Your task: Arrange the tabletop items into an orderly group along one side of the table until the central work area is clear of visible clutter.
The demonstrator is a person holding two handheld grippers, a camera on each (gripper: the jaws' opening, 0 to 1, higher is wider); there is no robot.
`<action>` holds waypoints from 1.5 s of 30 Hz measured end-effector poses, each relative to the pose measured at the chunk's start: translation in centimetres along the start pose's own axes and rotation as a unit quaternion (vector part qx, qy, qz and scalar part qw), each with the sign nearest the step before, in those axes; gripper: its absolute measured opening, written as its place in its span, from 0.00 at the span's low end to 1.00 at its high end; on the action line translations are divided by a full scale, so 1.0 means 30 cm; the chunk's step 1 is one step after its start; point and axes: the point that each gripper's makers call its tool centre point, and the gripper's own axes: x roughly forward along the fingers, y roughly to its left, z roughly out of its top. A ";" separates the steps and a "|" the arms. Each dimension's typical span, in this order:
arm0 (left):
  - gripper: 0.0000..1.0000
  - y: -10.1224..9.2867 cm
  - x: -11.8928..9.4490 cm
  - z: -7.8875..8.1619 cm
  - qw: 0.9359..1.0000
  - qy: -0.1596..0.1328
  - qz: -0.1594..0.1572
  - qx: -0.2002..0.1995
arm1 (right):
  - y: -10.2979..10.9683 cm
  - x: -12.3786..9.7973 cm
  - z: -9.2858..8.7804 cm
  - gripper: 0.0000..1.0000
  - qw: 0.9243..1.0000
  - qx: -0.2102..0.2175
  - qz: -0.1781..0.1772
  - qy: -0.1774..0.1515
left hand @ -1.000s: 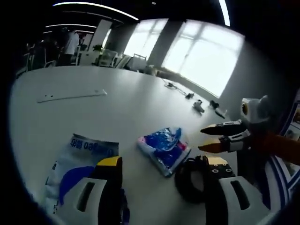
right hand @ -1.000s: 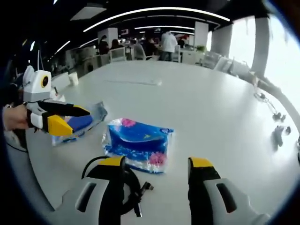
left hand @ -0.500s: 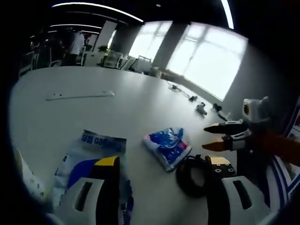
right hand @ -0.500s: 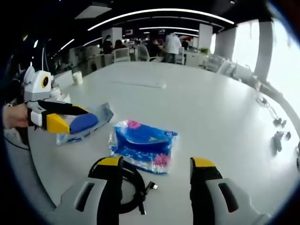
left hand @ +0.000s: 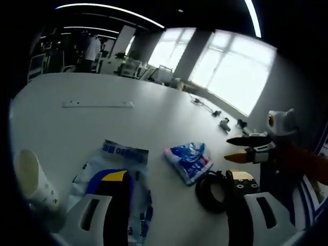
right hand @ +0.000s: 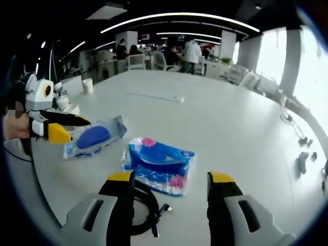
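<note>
On the white bench (right hand: pixel 230 123), the blue tissue pack (right hand: pixel 159 165), black cable (right hand: pixel 146 207) and white-and-blue bag (right hand: pixel 95 137) lie near one edge. Both grippers' fingers are apart, holding nothing. Little looks tidied yet; most sorting seems left.

white table (right hand: pixel 230 123) with pouch (right hand: pixel 95 137), blue packet (right hand: pixel 159 165), cable (right hand: pixel 146 207), cup (left hand: pixel 35 179)

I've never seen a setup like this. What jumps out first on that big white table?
The crinkly bright blue plastic packet with pink flowers lies mid-table, just ahead of the right gripper, whose fingers stand open. Left of it, the left gripper reaches over a flat white-and-blue pouch. A coiled black cable lies nearest, by the right gripper's left finger.
</note>
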 end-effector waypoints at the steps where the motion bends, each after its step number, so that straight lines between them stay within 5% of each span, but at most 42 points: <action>1: 0.74 0.003 -0.006 -0.001 1.000 0.000 0.001 -0.001 | 0.003 0.000 0.004 0.54 1.000 -0.001 0.001 -0.002; 18: 0.68 0.062 -0.102 -0.005 0.999 -0.016 0.030 -0.025 | 0.065 0.016 0.067 0.53 0.999 -0.026 0.018 -0.009; 45: 0.57 0.167 -0.274 -0.088 0.995 -0.014 0.076 -0.071 | 0.200 0.098 0.164 0.47 0.995 -0.066 0.068 -0.017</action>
